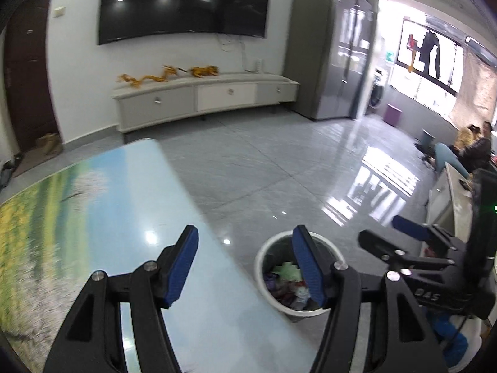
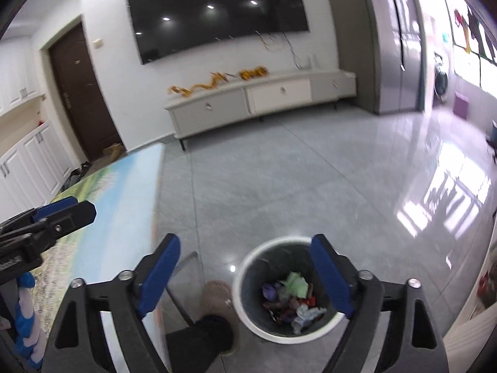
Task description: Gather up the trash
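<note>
The left claw (image 1: 245, 267), black-framed with ribbed blue pads, hangs with its jaws spread and nothing between them, one finger over the glossy desk (image 1: 102, 205) with its printed landscape of sky, trees and yellow flowers, the other in front of the round white plastic waste bin (image 1: 260, 261) that stands on the pale grey tiled floor (image 1: 279, 161) just beside the desk's edge. The right claw (image 2: 243, 275) is likewise spread wide and empty – its jaws frame the same bin from almost directly above. Inside the bin's grey liner lies the collected trash (image 2: 290, 300): a crumpled light-green paper, purple and red wrappers and a whitish-blue scrap, all heaped at the bottom. In the left wrist view the right claw shows at the right edge, off to the side of the bin; in the right wrist view the left claw shows at the left edge, above the desk. Below the right claw, between desk and bin, a dark trouser leg (image 2: 208, 332) and a beige slipper (image 2: 217, 293) of the person are visible on the floor. Across the room a large black wall-mounted television (image 2: 217, 15) hangs above a long low white cabinet (image 2: 254, 99) – golden dragon ornaments (image 2: 202, 87) lie on its top – with a dark brown door (image 2: 80, 93) to the left.
</note>
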{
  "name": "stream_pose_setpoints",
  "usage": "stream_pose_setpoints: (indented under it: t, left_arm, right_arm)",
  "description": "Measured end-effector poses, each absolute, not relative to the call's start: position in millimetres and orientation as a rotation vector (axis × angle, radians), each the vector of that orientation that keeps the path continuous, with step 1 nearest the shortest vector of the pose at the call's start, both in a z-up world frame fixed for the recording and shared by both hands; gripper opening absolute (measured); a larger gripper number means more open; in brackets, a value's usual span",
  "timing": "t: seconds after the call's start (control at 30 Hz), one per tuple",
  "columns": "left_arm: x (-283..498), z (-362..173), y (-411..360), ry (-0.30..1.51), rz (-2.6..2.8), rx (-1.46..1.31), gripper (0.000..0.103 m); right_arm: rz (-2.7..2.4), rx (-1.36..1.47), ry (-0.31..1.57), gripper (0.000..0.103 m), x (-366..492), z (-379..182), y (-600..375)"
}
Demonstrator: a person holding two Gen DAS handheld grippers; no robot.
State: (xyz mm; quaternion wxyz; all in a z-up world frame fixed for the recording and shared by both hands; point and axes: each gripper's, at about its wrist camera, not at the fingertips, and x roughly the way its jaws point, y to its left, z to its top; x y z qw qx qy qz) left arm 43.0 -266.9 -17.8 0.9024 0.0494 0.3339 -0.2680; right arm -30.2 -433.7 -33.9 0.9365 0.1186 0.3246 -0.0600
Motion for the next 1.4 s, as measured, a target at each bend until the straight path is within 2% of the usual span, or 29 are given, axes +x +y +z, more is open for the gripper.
stream_pose_setpoints:
  t: [0.17,0.23,0.4,0.53,0.63,1.4]
  left_arm:
    - [26.7,-0.5,-196.6,0.619,-0.376,0.083,0.062]
    - [21.1,5.5,-171.2,0.597,-0.32,0.075,0.073]
    - [4.3,15.8,-113.2,0.527,-0.187,0.073,0.081]
    - [-7.0,18.8,-75.9,0.502,-0.118,0.049,0.095]
    - [-11.0,17.4,-54.7,0.488,-0.069,0.035,0.1]
    - [-1.6,1.3,-4.8,0.545,0.065,-0.005,0.102]
  right_arm:
    - [-0.055,0.155,0.608,0.099,-26.5,-7.0,-378.4]
    - [-0.034,0.133,0.595,0.103,-25.8,-0.8,-359.5]
    - [0.03,0.097,0.573,0.103,-21.0,8.2,-312.5]
    - [0.066,0.057,0.584,0.103,-9.2,7.0,-282.8]
    - [0.082,0.031,0.576,0.103,-8.1,6.7,-264.4]
    - [0.064,-0.02,0.601,0.103,-2.0,-15.2,-231.0]
